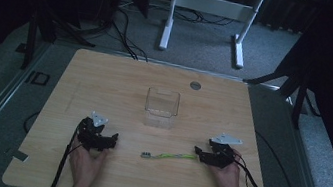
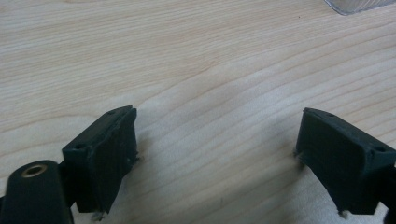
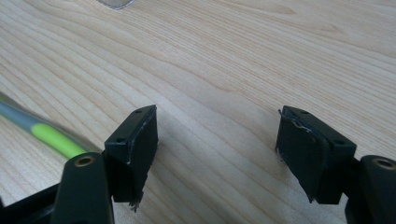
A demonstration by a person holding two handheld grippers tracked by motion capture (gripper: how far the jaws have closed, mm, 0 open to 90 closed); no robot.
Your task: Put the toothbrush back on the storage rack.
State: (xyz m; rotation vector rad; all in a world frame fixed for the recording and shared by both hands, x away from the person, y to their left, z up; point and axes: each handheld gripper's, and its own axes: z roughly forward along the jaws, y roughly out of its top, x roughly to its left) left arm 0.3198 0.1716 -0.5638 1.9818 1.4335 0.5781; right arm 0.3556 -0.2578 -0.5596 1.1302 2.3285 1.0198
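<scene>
A thin green and grey cable (image 1: 170, 155) with a small grey plug (image 1: 146, 155) at its left end lies on the wooden table (image 1: 106, 79), between my two grippers. My left gripper (image 1: 107, 142) rests on the table at the left, open, with bare wood between its jaws (image 2: 217, 154). My right gripper (image 1: 199, 154) rests at the right, open, close to the cable's right end. In the right gripper view the cable (image 3: 46, 135) runs past the outside of the left jaw, and only wood lies between the fingertips (image 3: 217, 149).
A clear plastic box (image 1: 162, 108) stands at the table's middle, beyond the cable; its corner shows in the left gripper view (image 2: 357, 4) and right gripper view (image 3: 114, 3). A grey round grommet (image 1: 195, 85) sits near the far edge. White desk legs (image 1: 169, 18) stand on the floor behind.
</scene>
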